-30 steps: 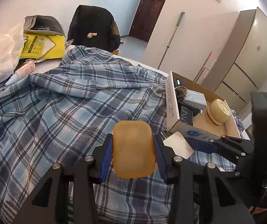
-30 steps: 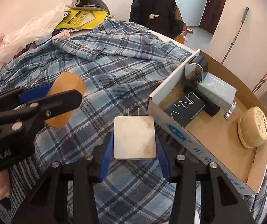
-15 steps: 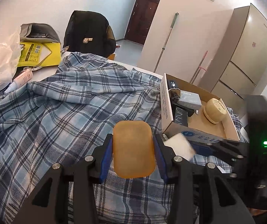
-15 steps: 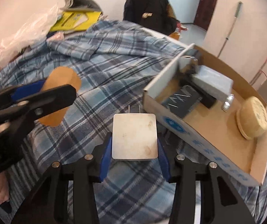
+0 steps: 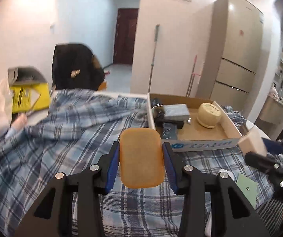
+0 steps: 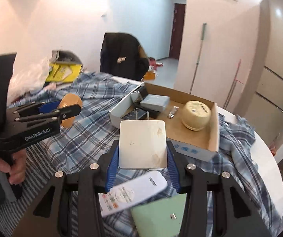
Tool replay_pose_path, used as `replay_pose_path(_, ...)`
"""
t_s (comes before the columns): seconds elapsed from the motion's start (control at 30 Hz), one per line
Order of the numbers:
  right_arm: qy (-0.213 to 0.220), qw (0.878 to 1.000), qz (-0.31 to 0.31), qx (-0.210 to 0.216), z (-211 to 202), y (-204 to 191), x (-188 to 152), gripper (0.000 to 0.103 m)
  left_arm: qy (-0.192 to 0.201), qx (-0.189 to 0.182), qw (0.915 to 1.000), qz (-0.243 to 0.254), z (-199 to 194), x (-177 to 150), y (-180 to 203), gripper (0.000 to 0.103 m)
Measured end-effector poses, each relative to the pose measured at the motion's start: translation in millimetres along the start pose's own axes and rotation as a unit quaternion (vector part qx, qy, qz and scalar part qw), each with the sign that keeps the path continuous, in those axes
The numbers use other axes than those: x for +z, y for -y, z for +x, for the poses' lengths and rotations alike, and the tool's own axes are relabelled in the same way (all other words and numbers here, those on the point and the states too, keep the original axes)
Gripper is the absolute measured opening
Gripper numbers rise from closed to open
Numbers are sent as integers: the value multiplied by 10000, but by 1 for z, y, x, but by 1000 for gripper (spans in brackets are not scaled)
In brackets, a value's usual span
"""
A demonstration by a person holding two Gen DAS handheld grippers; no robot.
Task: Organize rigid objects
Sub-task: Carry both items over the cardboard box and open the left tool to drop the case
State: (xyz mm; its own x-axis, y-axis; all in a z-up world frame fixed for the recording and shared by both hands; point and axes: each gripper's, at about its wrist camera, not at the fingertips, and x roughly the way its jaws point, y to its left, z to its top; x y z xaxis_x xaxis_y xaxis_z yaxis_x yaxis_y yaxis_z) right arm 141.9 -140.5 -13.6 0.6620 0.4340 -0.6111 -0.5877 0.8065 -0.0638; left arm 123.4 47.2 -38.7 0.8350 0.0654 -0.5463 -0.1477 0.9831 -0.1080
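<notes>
My left gripper [image 5: 141,158] is shut on an orange rounded block [image 5: 141,158], held above the plaid cloth just left of the cardboard box [image 5: 200,144]. My right gripper [image 6: 142,154] is shut on a white square charger [image 6: 142,144] with two prongs pointing forward, in front of the box's near wall [image 6: 190,152]. The box holds a cream round object [image 6: 195,115], a grey box [image 6: 155,102], a black item and a small metal piece. The left gripper also shows at the left of the right wrist view [image 6: 70,110]; the charger shows at the right of the left wrist view [image 5: 252,145].
A blue plaid cloth [image 5: 62,138] covers the white round table [image 6: 267,158]. A white remote [image 6: 133,193] and a pale green card [image 6: 159,213] lie under my right gripper. A yellow package [image 5: 28,96], plastic bags and a jacket-draped chair [image 5: 76,67] stand behind.
Both grippers have lifted and tilted up, so more of the room shows. The box now sits nearer ahead. The remote and green card have come into view below the right gripper.
</notes>
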Motion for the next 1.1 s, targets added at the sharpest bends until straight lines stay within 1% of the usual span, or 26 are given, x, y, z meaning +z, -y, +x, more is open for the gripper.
replay_pose_path(0.07,104,9999,38,-41,-9,5,-5,44,97,50,9998,154,-3,0,6,45)
replay_pose_path(0.13,209,9996,27,-203,-17,11,-9,44,154,41,9996,244,-6,0,10,45)
replay_pose_path(0.27,280,9990,111,-345,-28,24,-13,44,242,70,9991,338,-13,1,14,45)
replay_pose_path(0.33,336,9985,131,-414,-35,31,-12,44,224,14,9991,359,-18,4,18,45)
replay_pose_path(0.43,515,9972,232,-488,-49,42,-7,44,358,-72,9981,487,-31,11,30,45)
replay_pose_path(0.53,845,9933,444,-659,-64,52,7,44,496,-176,9969,578,-43,22,41,45)
replay_pose_path(0.6,1056,9886,600,-893,-71,57,20,44,450,-333,9961,681,-47,36,49,45)
replay_pose_path(0.63,1182,9867,659,-906,-76,60,28,44,379,-407,9957,745,-46,43,53,45)
replay_pose_path(0.7,1439,9833,734,-835,-85,64,45,44,301,-472,9959,716,-45,59,55,45)
replay_pose_path(0.77,1674,9787,798,-882,-92,67,63,44,428,-476,9960,621,-45,83,59,45)
replay_pose_path(0.8,1783,9761,845,-910,-95,69,73,44,574,-461,9953,630,-46,96,63,45)
replay_pose_path(0.83,1911,9724,944,-952,-99,72,83,44,702,-438,9947,616,-46,107,67,45)
replay_pose_path(0.87,2102,9653,1146,-1041,-105,77,92,44,746,-459,9946,562,-46,118,70,45)
replay_pose_path(0.9,2317,9552,1415,-1176,-113,82,99,44,668,-634,9952,344,-43,131,71,45)
replay_pose_path(0.93,2442,9486,1573,-1254,-117,85,105,44,564,-808,9951,118,-41,140,69,45)
replay_pose_path(0.97,2500,9464,1609,-1263,-119,87,112,44,435,-1078,9931,-171,-38,150,68,45)
replay_pose_path(1.0,2487,9478,1570,-1231,-117,89,120,44,400,-1272,9907,-275,-37,158,68,45)
replay_pose_path(1.03,2447,9491,1566,-1218,-114,92,126,44,414,-1400,9889,-265,-36,167,72,45)
replay_pose_path(1.1,2338,9500,1646,-1255,-102,101,136,44,472,-1330,9900,29,-31,183,85,45)
